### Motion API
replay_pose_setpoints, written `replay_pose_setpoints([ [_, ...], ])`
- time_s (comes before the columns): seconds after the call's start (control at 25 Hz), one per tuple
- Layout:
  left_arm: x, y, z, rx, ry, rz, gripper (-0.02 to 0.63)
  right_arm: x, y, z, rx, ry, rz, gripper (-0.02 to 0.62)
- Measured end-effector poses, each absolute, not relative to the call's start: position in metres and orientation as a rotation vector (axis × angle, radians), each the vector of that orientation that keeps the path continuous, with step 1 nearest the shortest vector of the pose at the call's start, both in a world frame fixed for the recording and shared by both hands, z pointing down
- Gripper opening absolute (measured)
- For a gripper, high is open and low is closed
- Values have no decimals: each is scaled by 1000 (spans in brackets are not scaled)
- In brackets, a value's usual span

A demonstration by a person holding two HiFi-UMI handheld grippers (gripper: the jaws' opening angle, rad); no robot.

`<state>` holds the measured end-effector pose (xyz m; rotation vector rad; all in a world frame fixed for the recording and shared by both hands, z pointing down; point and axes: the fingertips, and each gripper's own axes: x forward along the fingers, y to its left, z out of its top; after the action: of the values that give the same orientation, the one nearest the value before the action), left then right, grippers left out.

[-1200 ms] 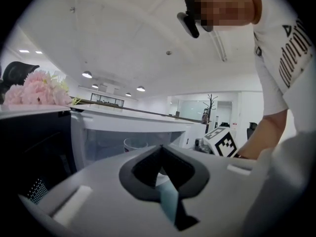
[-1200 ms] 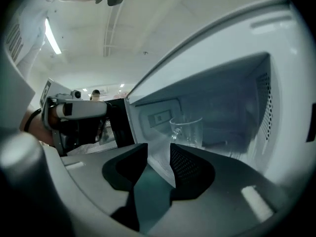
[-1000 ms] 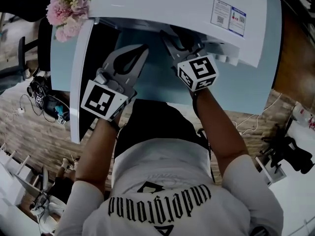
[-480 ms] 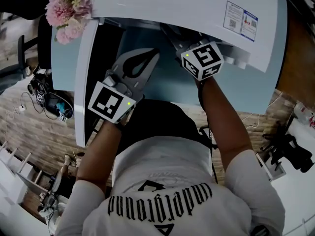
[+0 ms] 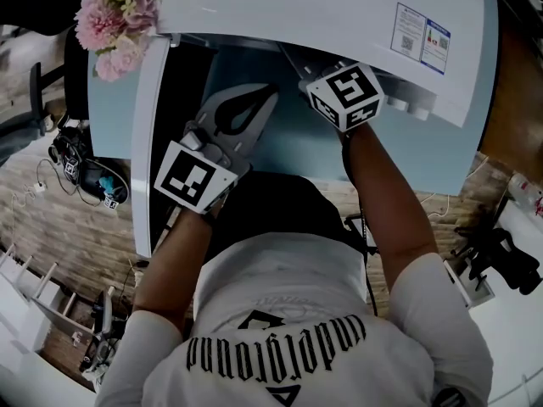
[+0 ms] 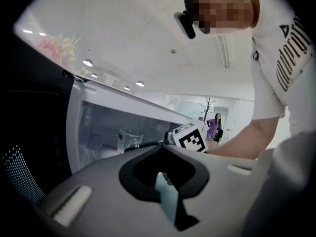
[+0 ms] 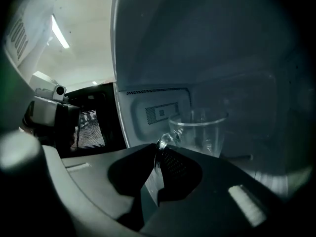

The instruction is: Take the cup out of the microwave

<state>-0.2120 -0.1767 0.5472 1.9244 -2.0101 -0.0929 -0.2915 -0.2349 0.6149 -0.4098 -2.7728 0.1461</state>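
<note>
The cup [image 7: 200, 132] stands inside the microwave [image 5: 322, 15], at 1 o'clock from the right claw [image 7: 159, 152]. That claw's jaws are closing on the handle [image 7: 162, 142], which lies between them. A firm grip should be confirmed before withdrawal. The cup should then be kept upright and drawn straight out toward 6 o'clock, clear of the door [image 5: 144, 142]. The left claw [image 6: 162, 149], closed and empty, is held outside at 8 o'clock.
</note>
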Motion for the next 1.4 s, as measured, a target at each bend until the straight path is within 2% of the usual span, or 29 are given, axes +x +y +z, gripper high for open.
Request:
replay_pose_setpoints([
  [0.56, -210, -166, 537, 1954, -2037, -77, 49, -265, -216, 599, -473, -2796, 158, 11],
  [1.4, -131, -136, 497, 2025, -2109, -7, 50, -131, -172, 554, -556, -2798, 135, 11],
])
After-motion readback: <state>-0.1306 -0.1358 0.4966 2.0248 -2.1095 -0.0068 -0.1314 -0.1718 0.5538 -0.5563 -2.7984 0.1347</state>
